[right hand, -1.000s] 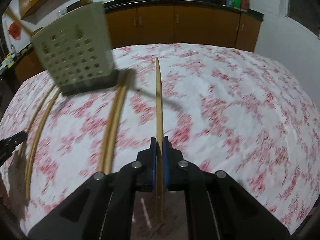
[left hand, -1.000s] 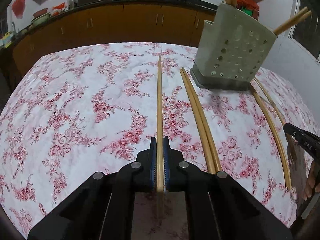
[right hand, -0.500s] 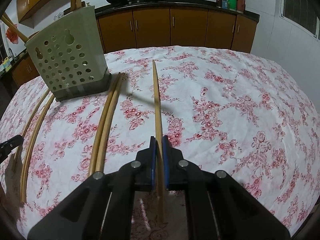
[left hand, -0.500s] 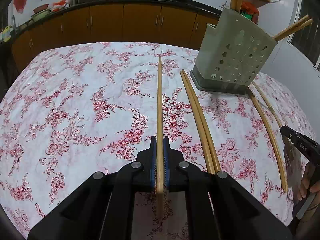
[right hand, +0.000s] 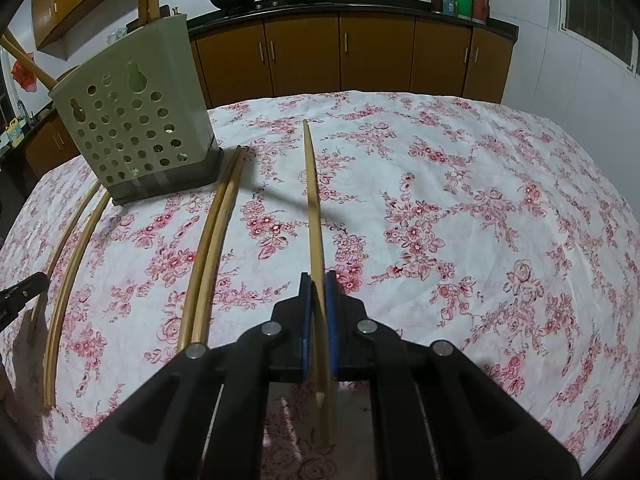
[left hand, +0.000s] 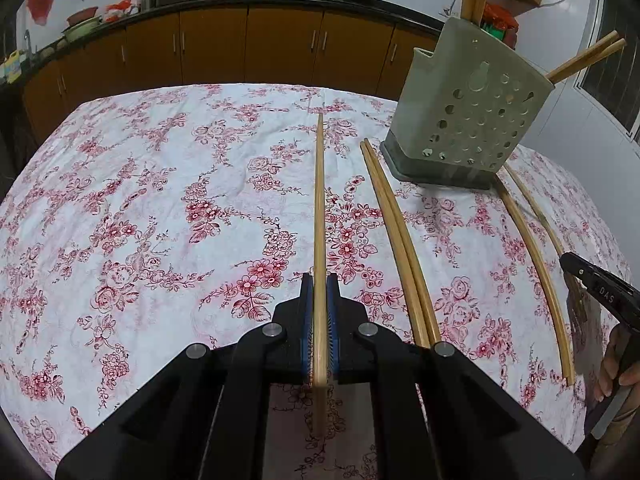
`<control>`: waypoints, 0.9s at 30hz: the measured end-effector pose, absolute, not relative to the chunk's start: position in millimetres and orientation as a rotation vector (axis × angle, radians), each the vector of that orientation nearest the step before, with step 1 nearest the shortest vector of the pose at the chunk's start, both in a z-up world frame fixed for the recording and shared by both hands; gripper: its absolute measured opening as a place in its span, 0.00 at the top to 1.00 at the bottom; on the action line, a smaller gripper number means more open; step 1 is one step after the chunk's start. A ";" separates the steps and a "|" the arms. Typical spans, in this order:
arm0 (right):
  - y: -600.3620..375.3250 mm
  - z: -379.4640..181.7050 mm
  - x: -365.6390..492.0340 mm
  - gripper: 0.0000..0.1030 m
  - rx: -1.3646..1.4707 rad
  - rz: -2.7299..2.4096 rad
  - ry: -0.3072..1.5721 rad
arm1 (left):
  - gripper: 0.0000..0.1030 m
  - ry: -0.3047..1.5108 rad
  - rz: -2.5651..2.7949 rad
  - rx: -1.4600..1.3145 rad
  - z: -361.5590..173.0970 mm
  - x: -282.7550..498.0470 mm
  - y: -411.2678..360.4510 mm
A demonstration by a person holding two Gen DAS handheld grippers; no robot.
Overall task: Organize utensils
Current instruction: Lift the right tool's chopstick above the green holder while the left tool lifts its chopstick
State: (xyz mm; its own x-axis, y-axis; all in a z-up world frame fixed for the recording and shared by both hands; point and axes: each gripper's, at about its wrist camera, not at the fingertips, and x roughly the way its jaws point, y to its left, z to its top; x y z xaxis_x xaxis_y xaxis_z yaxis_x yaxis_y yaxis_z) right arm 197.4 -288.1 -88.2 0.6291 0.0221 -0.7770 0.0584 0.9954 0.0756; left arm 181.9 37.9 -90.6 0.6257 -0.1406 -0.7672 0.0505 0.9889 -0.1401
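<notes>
Chopsticks lie loose on my flowered desk (left hand: 120, 208) beside the perforated green holder (left hand: 468, 120), which carries more. My left tongs (left hand: 319, 280) are clamped on one chopstick (left hand: 319, 200); my right tongs (right hand: 314, 280) are clamped on another chopstick (right hand: 311, 200).

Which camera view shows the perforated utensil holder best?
The right wrist view: the utensil holder appears whole, with its perforated front, one side wall and dark base all visible. In the left wrist view the holder sits further off toward the right, showing mainly one perforated face, with chopsticks sticking out.
</notes>
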 end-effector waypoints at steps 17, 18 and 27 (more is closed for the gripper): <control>-287.8 -88.3 186.1 0.92 0.089 -0.009 0.892 | 0.92 0.889 -0.100 -0.074 -91.8 168.9 34.6; -287.9 -88.2 186.1 0.92 0.089 -0.009 0.892 | 0.92 0.890 -0.099 -0.071 -91.7 169.0 34.3; -299.8 -35.3 168.5 0.92 0.118 -0.013 0.720 | 0.93 0.780 -0.113 -0.081 -53.7 162.8 41.6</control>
